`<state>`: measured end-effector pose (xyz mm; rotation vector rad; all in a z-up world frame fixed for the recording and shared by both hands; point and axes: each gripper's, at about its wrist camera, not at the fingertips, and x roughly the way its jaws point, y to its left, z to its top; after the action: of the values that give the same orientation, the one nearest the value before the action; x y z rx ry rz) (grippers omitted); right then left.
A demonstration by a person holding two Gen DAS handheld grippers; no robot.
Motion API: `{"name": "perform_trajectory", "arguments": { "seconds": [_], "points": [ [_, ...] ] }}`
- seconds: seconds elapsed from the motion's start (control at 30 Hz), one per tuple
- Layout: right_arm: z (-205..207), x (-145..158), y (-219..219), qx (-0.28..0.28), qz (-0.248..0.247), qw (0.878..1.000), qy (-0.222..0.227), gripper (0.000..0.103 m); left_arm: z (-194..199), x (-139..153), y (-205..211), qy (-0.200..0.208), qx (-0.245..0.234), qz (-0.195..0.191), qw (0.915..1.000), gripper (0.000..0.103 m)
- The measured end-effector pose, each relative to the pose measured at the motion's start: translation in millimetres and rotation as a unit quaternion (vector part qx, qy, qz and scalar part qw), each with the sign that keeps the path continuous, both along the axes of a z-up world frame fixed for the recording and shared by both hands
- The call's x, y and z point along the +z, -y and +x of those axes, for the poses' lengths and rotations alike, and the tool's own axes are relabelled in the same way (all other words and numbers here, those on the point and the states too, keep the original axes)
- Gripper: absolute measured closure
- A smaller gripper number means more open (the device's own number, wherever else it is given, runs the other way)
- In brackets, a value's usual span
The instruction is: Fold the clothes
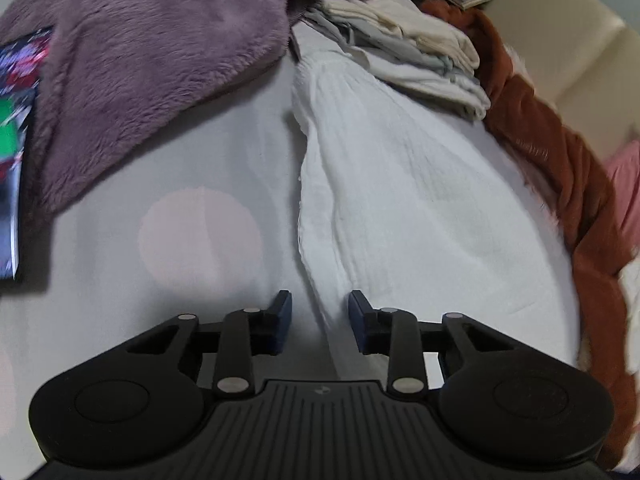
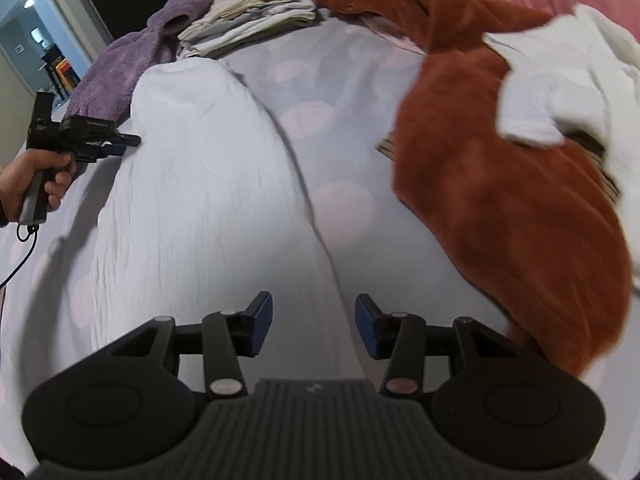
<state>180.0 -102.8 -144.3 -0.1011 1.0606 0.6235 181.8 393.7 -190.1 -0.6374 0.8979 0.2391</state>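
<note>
A long white crinkled garment (image 1: 400, 200) lies flat on the pale sheet with pink dots (image 1: 200, 236). My left gripper (image 1: 320, 322) hangs low over the garment's near left edge. Its jaws stand apart with a fold of the cloth running up between them, and the pads do not press on it. The same white garment (image 2: 192, 200) shows in the right wrist view. My right gripper (image 2: 315, 322) is open over its near right edge, where cloth meets the sheet (image 2: 344, 204). A hand (image 2: 28, 184) holds the left gripper (image 2: 120, 145) at the garment's left side.
A purple fleece (image 1: 140, 80) (image 2: 116, 72) lies at the far left. A stack of folded pale clothes (image 1: 420, 52) (image 2: 252, 12) sits behind the garment. A rust-brown fleece (image 1: 560, 168) (image 2: 500, 200) sprawls on the right with a white cloth (image 2: 560, 80) on it.
</note>
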Motion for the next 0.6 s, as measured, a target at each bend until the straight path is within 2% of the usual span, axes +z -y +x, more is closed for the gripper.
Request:
{"name": "perform_trajectory", "arguments": {
  "seconds": [0.1, 0.17, 0.3, 0.4, 0.47, 0.6],
  "points": [
    [-15.2, 11.9, 24.7, 0.004, -0.003, 1.000, -0.001, 0.052, -22.3, 15.2, 21.0, 0.020, -0.026, 0.000, 0.9995, 0.072],
    [-26.4, 19.8, 42.7, 0.009, -0.008, 1.000, -0.001, 0.050, -38.9, 22.8, 40.5, 0.030, -0.054, 0.007, 0.9981, 0.064],
    [-51.0, 23.6, 84.0, 0.012, -0.016, 1.000, -0.019, 0.050, -76.2, 24.5, 90.3, 0.032, -0.118, 0.000, 0.9924, 0.063],
    [-70.8, 15.4, 108.9, 0.009, -0.017, 0.999, -0.041, 0.050, -96.2, 22.1, 127.8, 0.022, -0.170, -0.002, 0.9852, 0.063],
    [-82.7, 7.0, 118.3, 0.028, -0.026, 0.997, -0.061, 0.050, -106.1, 21.2, 150.5, 0.016, -0.200, 0.000, 0.9797, 0.063],
    [-103.4, -10.7, 139.1, 0.061, -0.042, 0.993, -0.096, 0.050, -122.2, 16.1, 178.8, 0.004, -0.222, -0.014, 0.9750, 0.061]
  ]
}}
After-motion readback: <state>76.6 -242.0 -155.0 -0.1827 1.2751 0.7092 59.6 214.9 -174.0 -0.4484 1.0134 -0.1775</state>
